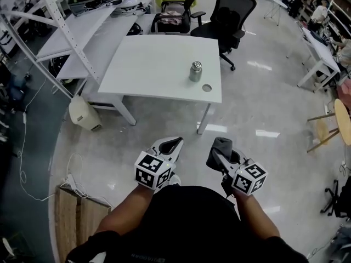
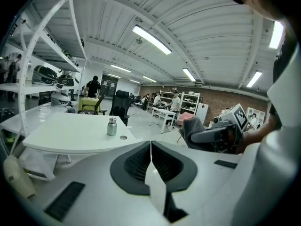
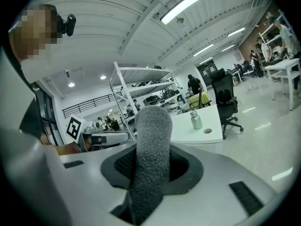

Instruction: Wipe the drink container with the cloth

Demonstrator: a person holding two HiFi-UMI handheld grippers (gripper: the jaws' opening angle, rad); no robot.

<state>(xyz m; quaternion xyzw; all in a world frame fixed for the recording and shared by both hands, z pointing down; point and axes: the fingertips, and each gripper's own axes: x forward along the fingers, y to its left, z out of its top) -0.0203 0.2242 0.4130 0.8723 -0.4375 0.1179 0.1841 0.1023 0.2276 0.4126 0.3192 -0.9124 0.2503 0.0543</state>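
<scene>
**Both grippers held short of a white desk, cloth in the right one**

At the far left, a white shelf rack (image 1: 66, 32) is standing just beside the desk's left edge. The white desk (image 1: 148, 64) is sitting ahead of you across open floor, well apart from both grippers.

You are holding the left gripper (image 1: 174, 142) low in front of your body, pointing toward the desk. Its jaws are pressing together with nothing between them.

The drink container (image 1: 196, 71), a small metal bottle with its cap on, is standing upright near the desk's right edge, toward the near right corner. A small round disc (image 1: 207, 87) is lying near it, closer to that corner.

You are holding the right gripper (image 1: 219, 156) beside the left one. Its jaws are clamping a grey fuzzy cloth (image 1: 222, 146), which is sticking out past the tips.

Beyond the desk's far right corner, a black office chair (image 1: 230, 12) is standing on the floor.
</scene>
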